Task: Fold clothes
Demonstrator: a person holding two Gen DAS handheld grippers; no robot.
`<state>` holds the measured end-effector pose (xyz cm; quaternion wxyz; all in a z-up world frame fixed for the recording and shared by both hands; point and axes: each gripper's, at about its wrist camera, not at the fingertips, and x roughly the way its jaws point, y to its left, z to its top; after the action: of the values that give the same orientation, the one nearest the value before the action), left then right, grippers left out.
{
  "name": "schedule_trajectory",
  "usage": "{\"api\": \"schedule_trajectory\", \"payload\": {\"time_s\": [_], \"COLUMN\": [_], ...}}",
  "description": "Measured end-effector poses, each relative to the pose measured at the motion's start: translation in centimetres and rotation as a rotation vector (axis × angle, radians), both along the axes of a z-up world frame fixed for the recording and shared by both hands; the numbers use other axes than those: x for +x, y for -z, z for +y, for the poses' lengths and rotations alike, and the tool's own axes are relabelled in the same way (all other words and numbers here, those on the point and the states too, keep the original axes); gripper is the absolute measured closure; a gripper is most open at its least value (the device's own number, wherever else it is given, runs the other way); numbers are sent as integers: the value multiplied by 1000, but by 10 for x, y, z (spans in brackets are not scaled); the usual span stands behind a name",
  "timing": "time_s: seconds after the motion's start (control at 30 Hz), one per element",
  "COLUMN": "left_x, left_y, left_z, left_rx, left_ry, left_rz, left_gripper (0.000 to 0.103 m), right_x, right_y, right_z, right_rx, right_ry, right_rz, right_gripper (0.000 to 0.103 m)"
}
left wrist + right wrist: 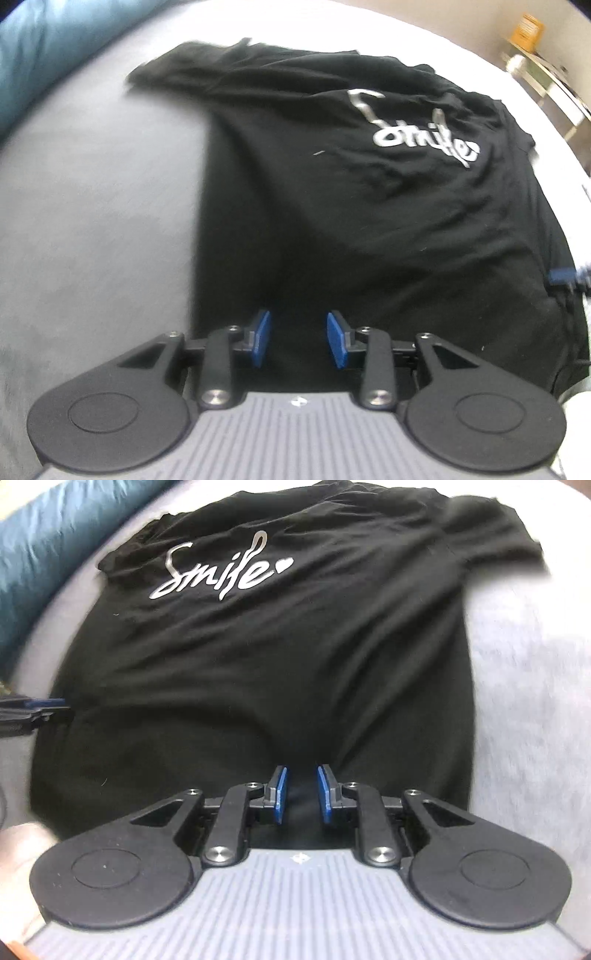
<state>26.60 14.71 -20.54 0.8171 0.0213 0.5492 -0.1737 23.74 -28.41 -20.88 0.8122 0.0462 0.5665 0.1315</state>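
The black cotton T-shirt with silver "Smile" writing lies spread out flat on the pale grey bed sheet, next to a blue puffy pillow. It looks soft, floppy and light, so it should bend easily but may bunch up. I think the best place to grab is the bottom edge, one corner for each side. The left hand-held gripper sits over that near edge with its blue pads apart, holding nothing. The right hand-held gripper has its pads closer, but there is a gap and no cloth is pinched.
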Motion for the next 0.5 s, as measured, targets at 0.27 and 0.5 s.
{"api": "schedule_trajectory", "payload": {"time_s": [0.27,0.5], "left_x": [36,121], "left_y": [-27,-23], "left_z": [50,82], "left_rx": [-65,-149], "left_ry": [-148,-320], "left_rz": [-20,-119], "left_gripper": [62,61], "right_x": [18,155], "right_y": [-40,-82], "right_z": [11,106], "right_rx": [-72,104], "right_ry": [-67,-153], "right_rz": [40,-142], "right_gripper": [85,85]}}
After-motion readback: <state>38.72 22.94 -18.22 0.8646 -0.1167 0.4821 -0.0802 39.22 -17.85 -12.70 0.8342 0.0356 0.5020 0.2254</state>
